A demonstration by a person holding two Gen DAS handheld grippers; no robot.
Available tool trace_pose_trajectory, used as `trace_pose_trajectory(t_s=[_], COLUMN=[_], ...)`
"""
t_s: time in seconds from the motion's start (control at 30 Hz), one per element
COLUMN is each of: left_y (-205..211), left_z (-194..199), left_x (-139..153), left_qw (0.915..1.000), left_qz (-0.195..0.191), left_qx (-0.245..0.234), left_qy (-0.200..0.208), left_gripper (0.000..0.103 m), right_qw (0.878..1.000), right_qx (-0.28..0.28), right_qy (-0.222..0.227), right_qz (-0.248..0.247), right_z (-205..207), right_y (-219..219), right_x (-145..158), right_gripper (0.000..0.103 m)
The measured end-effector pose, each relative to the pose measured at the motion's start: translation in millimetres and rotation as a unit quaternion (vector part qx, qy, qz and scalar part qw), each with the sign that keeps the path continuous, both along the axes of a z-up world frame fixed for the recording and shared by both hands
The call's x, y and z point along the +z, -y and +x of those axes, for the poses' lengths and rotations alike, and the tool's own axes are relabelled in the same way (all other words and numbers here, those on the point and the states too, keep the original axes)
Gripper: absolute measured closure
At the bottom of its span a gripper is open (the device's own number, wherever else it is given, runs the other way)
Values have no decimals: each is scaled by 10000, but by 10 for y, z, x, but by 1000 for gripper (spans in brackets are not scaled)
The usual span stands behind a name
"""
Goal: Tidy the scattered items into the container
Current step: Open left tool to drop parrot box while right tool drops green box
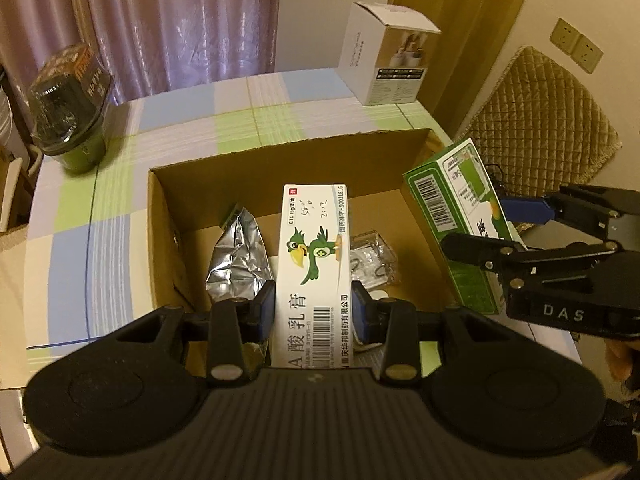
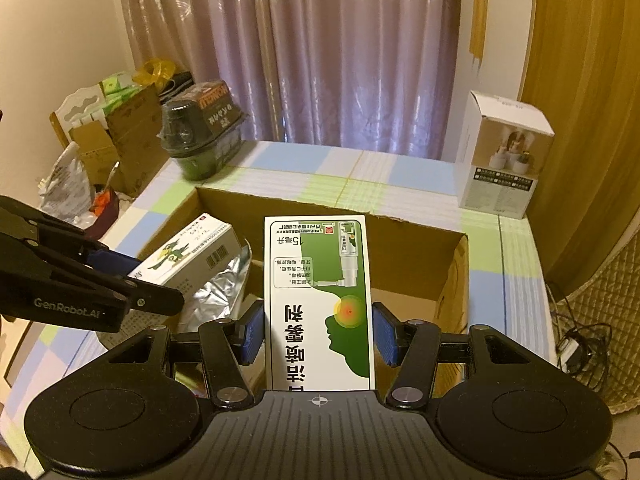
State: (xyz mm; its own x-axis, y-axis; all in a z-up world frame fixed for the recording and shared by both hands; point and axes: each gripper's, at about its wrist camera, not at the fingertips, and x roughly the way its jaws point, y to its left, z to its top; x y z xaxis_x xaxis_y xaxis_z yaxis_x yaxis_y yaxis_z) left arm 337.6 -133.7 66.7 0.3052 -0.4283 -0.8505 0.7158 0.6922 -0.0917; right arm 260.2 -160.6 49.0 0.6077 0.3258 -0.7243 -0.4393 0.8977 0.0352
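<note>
Overhead, both claws hang above the open cardboard box, whose four brown walls stand upright with torn top edges. Its floor holds a crumpled silver foil pouch at the left and a clear plastic packet toward the right, with bare cardboard showing between them and along the far wall.

That box sits on a table covered in a pale checked cloth of blue, green and white. At the table's far left corner stands a dark wrapped container; at the far right corner stands a white carton. Purple curtains hang behind, and a quilted cushion lies off the right edge.

Gripped by the left claw is a white ointment box with a green bird, its blue pads pressing both long sides, and the box juts forward over the container's interior. Clamped in the right claw is a green and white spray box, held the same way above the box's near right part. The two held boxes are near each other but apart.
</note>
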Motion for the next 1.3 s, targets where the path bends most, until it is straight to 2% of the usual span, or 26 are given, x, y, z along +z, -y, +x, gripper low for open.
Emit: trace_pose_trajectory(t_s=[0.47, 0.83, 0.97, 1.3], left_y=[134, -20, -59, -131], left_z=[228, 177, 156, 125], left_x=[-311, -307, -287, -262], left_qw=[9998, 9998, 9998, 9998], left_qz=[87, 69, 50, 7], left_qx=[189, 200, 204, 214], left_qy=[-55, -18, -10, -8], left_gripper=[70, 69, 66, 65], right_qw=[9997, 9992, 9990, 9981], right_qx=[-95, -257, -323, -601], right_qy=[-201, -273, -249, -59], right_qz=[-50, -105, -158, -74], right_z=[252, 234, 235, 222], right_y=[27, 106, 88, 236], right_x=[-289, -364, -354, -269], right_gripper=[45, 45, 45, 45])
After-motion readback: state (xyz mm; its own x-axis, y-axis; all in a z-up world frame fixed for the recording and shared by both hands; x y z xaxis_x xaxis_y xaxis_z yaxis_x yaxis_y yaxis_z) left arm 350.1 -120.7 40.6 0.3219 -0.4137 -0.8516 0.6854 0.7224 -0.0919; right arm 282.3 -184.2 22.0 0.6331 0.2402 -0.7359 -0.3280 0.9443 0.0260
